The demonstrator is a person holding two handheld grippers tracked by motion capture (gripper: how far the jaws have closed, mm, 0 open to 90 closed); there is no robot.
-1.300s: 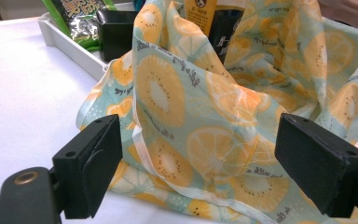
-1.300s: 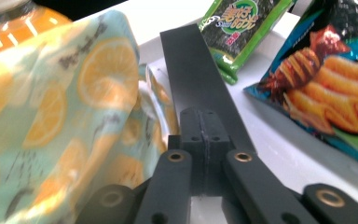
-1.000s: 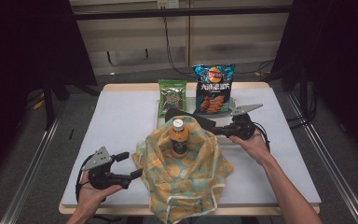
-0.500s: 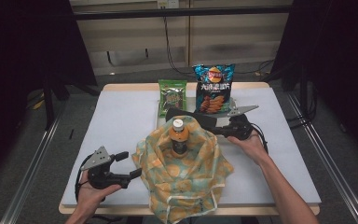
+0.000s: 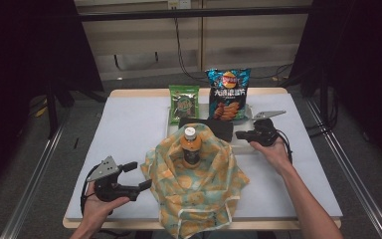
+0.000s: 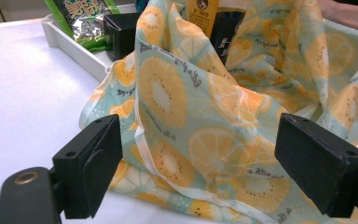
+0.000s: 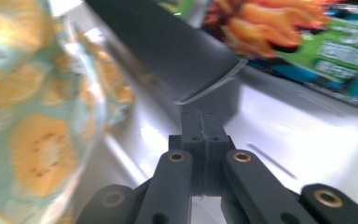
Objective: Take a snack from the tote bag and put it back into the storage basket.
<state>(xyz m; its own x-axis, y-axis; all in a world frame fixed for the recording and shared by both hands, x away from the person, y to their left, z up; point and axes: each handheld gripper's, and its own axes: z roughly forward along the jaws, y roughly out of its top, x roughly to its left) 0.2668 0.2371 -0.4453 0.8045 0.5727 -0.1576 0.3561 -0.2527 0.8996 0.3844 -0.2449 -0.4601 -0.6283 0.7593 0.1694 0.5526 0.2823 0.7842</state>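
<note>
Cloth, one thin, crumpled sheet printed with orange slices on pale green, lies at the near middle of the white table, bunched around one amber bottle. Near left, the left gripper holds its jaws wide apart just beside the cloth's edge. Farther right, the right gripper is closed, its tips at one flat black box; whether it grips the box is unclear. Two glossy snack bags stand at the far edge.
</note>
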